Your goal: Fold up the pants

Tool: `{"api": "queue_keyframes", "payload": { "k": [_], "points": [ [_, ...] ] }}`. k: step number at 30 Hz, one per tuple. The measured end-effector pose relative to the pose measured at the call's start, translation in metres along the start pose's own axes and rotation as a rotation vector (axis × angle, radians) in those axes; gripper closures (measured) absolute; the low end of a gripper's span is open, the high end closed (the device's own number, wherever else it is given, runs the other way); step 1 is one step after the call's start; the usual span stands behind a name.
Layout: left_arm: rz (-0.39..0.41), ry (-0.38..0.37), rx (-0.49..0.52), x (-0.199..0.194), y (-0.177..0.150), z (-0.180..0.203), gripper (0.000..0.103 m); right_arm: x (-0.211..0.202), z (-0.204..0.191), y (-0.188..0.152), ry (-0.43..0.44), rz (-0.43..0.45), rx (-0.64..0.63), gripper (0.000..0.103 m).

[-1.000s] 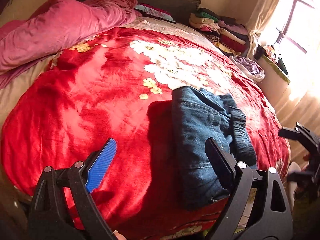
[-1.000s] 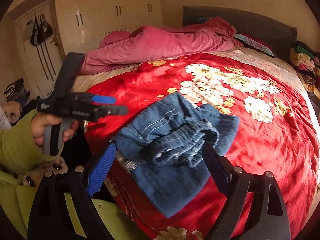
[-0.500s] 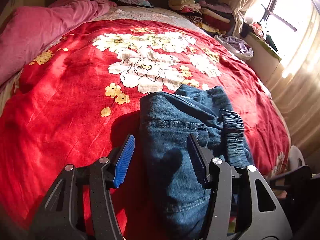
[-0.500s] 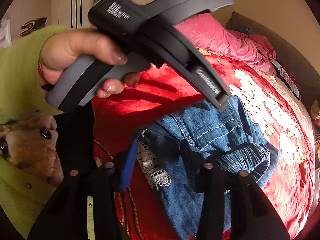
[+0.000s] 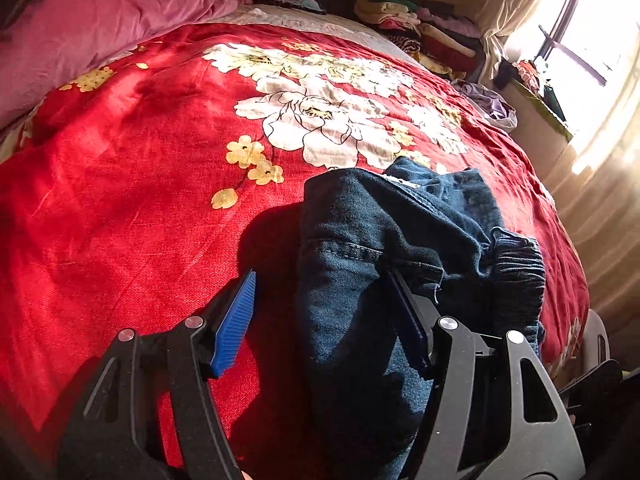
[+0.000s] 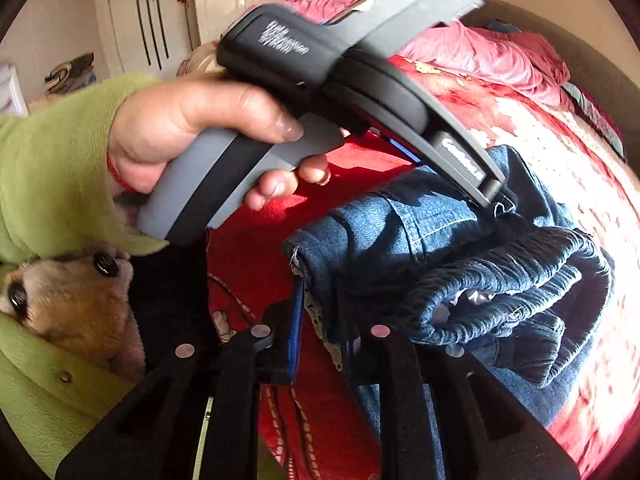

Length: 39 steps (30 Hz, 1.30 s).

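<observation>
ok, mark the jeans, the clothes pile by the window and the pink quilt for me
jeans (image 5: 352, 280), left wrist view, on the stitched denim panel.
clothes pile (image 5: 416, 28), left wrist view, on the middle of the stack.
pink quilt (image 5: 92, 36), left wrist view, on its bunched front.

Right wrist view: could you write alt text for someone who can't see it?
A handheld right gripper is pinched shut on the near edge of bunched blue jeans lying on a red floral bedspread. Above it, a hand in a green sleeve holds the left gripper, whose tip reaches the jeans' far side.
</observation>
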<state>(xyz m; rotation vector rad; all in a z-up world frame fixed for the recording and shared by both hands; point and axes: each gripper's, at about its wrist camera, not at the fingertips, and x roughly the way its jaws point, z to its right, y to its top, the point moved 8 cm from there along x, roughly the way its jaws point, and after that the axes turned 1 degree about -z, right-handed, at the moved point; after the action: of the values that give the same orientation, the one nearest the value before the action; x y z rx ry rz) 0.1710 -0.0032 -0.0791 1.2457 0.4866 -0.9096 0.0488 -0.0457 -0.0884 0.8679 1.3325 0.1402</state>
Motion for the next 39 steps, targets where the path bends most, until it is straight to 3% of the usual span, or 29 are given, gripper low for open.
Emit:
{"api": "queue_keyframes", "payload": {
  "k": [8,13,17,20,24,27,29,31,35,39],
  "points": [
    [0.026,0.016,-0.017,-0.016,0.003,-0.003,0.043,-0.025,-0.003,0.012,-0.011,0.049,0.000,0.074],
    [0.045,0.028,-0.023,-0.024,0.007,-0.006,0.038,-0.043,-0.003,0.016,-0.012,0.095,-0.001,0.061],
    [0.060,0.017,-0.039,-0.030,0.010,-0.007,0.035,-0.057,0.003,0.022,-0.034,0.133,0.005,0.059],
    [0.072,0.015,-0.045,-0.036,0.012,-0.008,0.030,-0.070,0.013,0.023,-0.071,0.172,0.030,0.052],
    [0.093,0.032,-0.040,-0.045,0.013,-0.009,0.025,-0.094,0.030,0.026,-0.115,0.248,0.092,0.048],
    [0.103,0.037,-0.036,-0.051,0.015,-0.007,0.021,-0.109,0.049,0.026,-0.154,0.291,0.153,0.032],
    [0.110,0.040,-0.027,-0.054,0.015,-0.006,0.019,-0.118,0.063,0.023,-0.180,0.309,0.209,0.031],
    [0.117,0.046,-0.017,-0.058,0.015,-0.003,0.016,-0.123,0.080,0.019,-0.228,0.310,0.264,0.021],
    [0.121,0.065,0.007,-0.060,0.014,0.000,0.014,-0.125,0.109,0.006,-0.322,0.278,0.356,0.018],
    [0.111,0.071,0.014,-0.057,0.011,0.001,0.013,-0.120,0.130,-0.013,-0.332,0.243,0.454,0.018]
  ]
}}
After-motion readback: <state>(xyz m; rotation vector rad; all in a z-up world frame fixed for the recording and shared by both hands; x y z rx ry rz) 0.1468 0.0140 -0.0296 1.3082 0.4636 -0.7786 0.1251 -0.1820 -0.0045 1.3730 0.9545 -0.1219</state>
